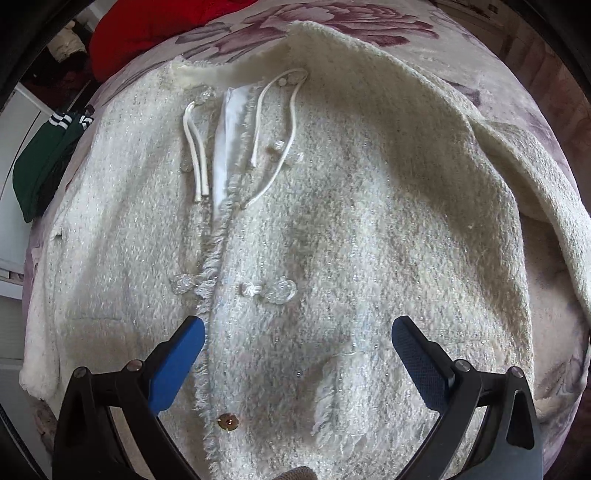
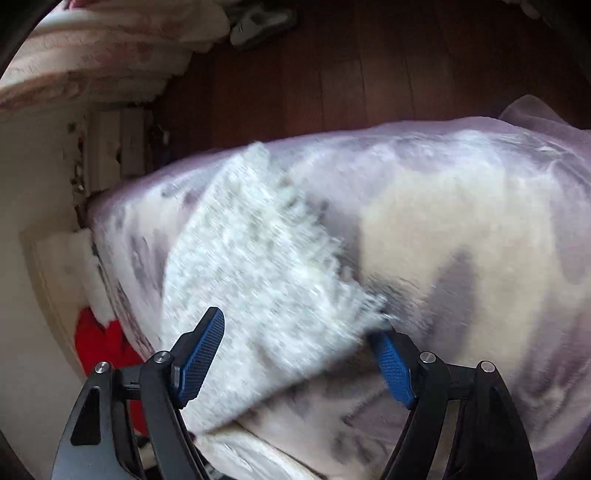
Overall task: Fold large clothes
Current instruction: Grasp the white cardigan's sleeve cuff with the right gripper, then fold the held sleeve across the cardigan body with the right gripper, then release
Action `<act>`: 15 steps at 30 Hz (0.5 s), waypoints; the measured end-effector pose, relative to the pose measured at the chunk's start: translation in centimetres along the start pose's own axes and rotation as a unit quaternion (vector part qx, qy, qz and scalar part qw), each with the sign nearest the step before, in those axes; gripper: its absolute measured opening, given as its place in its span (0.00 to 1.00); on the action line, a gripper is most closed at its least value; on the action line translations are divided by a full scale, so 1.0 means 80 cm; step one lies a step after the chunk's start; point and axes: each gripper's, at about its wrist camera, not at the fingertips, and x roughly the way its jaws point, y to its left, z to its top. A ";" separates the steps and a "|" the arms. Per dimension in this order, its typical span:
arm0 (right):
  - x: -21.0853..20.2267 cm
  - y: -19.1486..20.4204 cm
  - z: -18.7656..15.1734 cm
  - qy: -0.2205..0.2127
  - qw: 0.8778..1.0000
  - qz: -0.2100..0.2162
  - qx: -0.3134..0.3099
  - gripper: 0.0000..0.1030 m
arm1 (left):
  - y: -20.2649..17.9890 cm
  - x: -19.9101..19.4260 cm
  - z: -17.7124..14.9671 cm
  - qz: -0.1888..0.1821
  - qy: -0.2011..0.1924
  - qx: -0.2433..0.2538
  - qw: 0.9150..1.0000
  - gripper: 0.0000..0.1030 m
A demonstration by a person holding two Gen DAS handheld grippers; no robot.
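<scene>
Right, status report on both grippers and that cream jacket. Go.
Left gripper open over cream jacket, front up on floral bedspread. Right gripper open, sleeve between jaws. Nothing in the way.

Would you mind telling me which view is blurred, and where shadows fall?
Right wrist view: the white jacket and bedspread smear with motion. Left wrist view: sharp, bowed at the rim, with soft shadow across the jacket's middle.

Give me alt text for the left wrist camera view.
A fuzzy white jacket lies front-up on a floral bedspread, one sleeve folded over. The left gripper hovers above its hem, jaws open. Red and green clothes lie at the bed's edge.
</scene>
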 end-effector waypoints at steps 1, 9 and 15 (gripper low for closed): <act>0.000 0.010 -0.004 -0.033 0.999 0.012 -0.006 0.56 | 0.007 -0.001 0.000 0.000 -0.003 -0.006 1.000 1.00; -0.042 0.202 -0.086 -0.095 0.972 0.008 -0.215 0.12 | 0.084 -0.019 -0.004 -0.017 -0.027 -0.089 0.996 1.00; -0.051 0.397 -0.306 -0.039 0.877 0.002 -0.478 0.12 | 0.177 -0.037 -0.028 -0.014 -0.029 -0.183 0.983 1.00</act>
